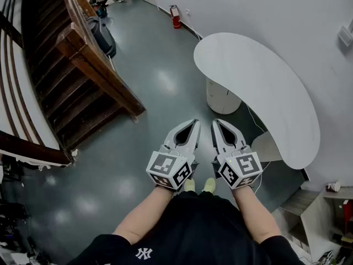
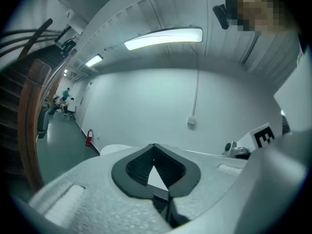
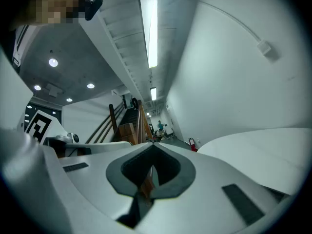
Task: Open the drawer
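Hovering well short of target: left gripper [image 1: 195,123] and right gripper [image 1: 215,123] are both showing jaws closed, empty. Drawer is probably sitting in the white cabinet [image 1: 220,95] under the tabletop [image 1: 265,93], untouched. Approach, grip and pull are all pending.

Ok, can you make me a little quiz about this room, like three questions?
1. True or false: the left gripper and the right gripper are both shut with nothing in them.
2. Which of these shows in the head view? A. a red fire extinguisher; B. a blue bucket; C. a green chair.
3. Fill in: the wooden staircase is on the ___ side of the head view.
Key: 1 true; 2 A; 3 left.
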Demonstrator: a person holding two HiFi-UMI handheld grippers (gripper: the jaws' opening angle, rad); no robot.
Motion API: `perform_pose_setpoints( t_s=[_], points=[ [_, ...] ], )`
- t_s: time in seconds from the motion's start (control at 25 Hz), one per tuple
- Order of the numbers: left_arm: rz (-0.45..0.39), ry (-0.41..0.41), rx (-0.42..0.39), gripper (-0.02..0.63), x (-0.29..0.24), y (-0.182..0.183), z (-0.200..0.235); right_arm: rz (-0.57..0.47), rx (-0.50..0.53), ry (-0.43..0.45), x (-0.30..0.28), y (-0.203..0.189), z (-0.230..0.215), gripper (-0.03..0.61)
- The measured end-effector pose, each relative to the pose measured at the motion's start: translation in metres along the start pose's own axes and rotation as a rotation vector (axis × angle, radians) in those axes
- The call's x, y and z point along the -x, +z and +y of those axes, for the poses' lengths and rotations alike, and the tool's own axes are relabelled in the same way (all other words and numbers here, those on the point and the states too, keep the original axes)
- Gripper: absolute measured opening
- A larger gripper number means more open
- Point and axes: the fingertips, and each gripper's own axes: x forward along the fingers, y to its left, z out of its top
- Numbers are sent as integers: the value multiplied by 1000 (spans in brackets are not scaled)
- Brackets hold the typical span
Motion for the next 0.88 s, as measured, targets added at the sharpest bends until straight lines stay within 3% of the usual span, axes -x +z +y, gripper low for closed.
perform_pose_setpoints(
  t_s=[0.88],
  points=[
    [0, 22, -6, 9, -9, -5, -14, -3, -30, 68, 6, 2, -4, 15]
  ],
)
